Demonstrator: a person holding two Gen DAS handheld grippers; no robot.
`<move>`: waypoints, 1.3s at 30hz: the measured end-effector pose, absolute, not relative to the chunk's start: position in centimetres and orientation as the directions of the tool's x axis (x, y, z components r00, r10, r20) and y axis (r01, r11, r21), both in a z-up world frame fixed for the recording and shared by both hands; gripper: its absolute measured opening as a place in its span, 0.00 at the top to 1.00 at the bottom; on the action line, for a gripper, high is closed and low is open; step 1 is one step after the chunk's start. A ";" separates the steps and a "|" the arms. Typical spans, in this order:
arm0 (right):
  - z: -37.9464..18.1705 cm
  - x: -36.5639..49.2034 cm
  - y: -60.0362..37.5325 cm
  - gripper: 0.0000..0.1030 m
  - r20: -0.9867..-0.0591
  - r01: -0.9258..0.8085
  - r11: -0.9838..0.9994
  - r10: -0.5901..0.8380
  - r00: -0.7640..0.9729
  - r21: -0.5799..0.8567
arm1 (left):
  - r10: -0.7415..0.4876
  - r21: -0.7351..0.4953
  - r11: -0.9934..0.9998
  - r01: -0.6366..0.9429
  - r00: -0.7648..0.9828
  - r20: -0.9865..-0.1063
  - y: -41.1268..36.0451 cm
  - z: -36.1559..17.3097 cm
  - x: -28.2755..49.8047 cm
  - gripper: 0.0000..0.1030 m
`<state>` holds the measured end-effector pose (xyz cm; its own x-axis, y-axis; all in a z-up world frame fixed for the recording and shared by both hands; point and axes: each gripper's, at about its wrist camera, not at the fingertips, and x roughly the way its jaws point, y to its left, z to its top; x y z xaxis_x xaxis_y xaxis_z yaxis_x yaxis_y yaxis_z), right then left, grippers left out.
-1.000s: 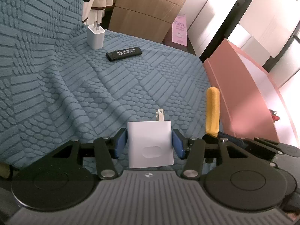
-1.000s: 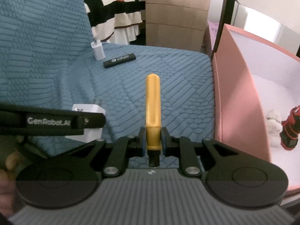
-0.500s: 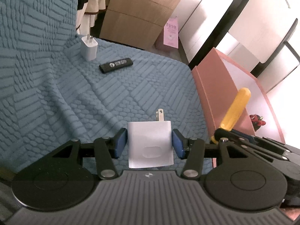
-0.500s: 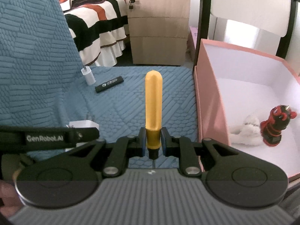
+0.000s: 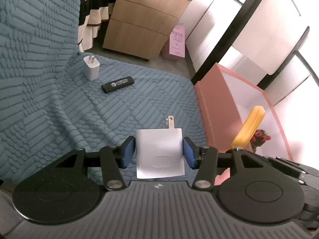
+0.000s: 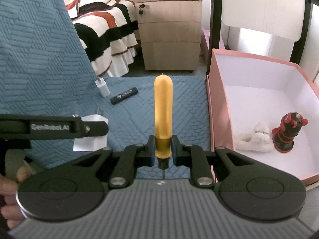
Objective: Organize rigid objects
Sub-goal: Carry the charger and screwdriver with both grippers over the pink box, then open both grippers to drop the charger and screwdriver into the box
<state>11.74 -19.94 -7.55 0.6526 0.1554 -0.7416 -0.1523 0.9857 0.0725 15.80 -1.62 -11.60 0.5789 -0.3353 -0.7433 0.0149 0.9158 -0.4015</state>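
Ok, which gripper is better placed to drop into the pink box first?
Right. The right gripper, holding the yellow tool, sits beside the pink box; the left gripper with its white charger is farther away.

Two white chargers [image 5: 159, 153] [image 5: 91, 68], one black stick [image 5: 117, 84], one yellow handle [image 6: 163, 115], one pink box [image 6: 219, 107] (holding two figurines [image 6: 287, 132] [image 6: 255, 138]).

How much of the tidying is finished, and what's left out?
Done: a dark red-horned figurine and white fluffy toy sit in the pink box. In hand: left tool grips a white plug charger, right tool a yellow-handled screwdriver. Left: small white charger, black stick.
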 end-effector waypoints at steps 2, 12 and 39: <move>-6.8 11.7 -20.3 0.81 -0.740 -0.157 0.985 0.160 0.653 0.074 | -0.340 -0.409 0.913 0.013 0.578 -0.742 -2.0 -10.9 15.9 0.44; -2.9 13.3 -23.2 0.81 -0.726 -0.147 0.984 0.177 0.664 0.106 | -0.358 -0.438 0.899 0.014 0.601 -0.714 -4.4 -6.8 17.4 0.44; 3.7 15.0 -35.7 0.81 -0.626 -0.042 0.988 0.125 0.770 0.146 | -0.440 -0.433 0.884 0.175 0.624 -0.645 -18.9 1.0 21.0 0.44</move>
<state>15.04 -35.73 3.68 0.7699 0.1250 -0.6257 -0.0418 0.9884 0.1461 21.02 -18.91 0.98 0.6244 -0.4402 -0.6452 0.1753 0.8840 -0.4335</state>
